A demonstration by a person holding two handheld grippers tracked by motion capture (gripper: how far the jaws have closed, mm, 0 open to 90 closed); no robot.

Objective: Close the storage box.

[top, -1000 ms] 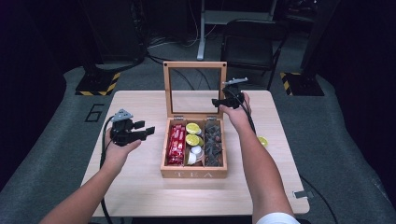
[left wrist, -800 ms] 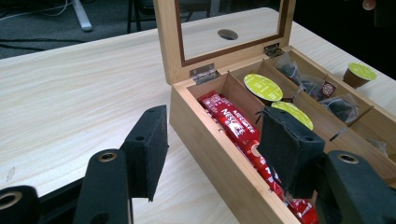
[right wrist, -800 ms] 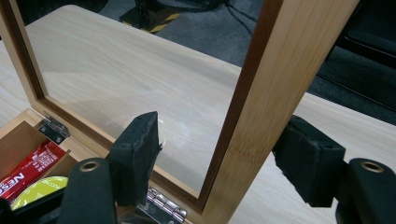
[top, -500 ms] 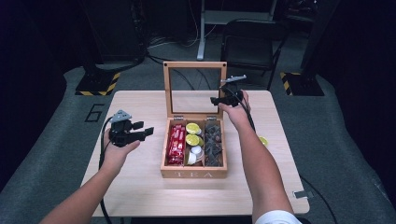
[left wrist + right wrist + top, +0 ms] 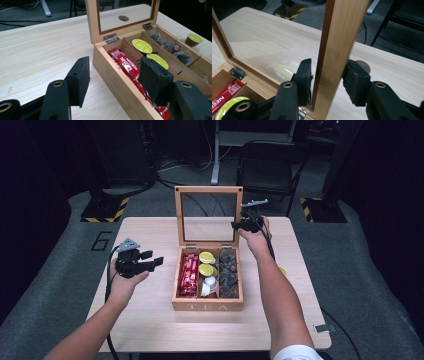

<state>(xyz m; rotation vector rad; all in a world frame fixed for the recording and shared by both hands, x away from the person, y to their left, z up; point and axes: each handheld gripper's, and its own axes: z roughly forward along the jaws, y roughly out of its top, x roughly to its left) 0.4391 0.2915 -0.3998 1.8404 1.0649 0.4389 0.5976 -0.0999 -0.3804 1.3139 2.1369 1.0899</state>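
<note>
One lid upright (glass-paned), right tool straddling edge.

A pale wood counter with fine straight grain and a smooth matt finish carries a light wooden tea box. Its raised lid has a smooth wooden frame around a clear, reflective pane and small shiny metal hinges. Inside lie glossy red sachets and capsules with matt green foil tops. The right claw has rough, matt black foam-like pads.
</note>
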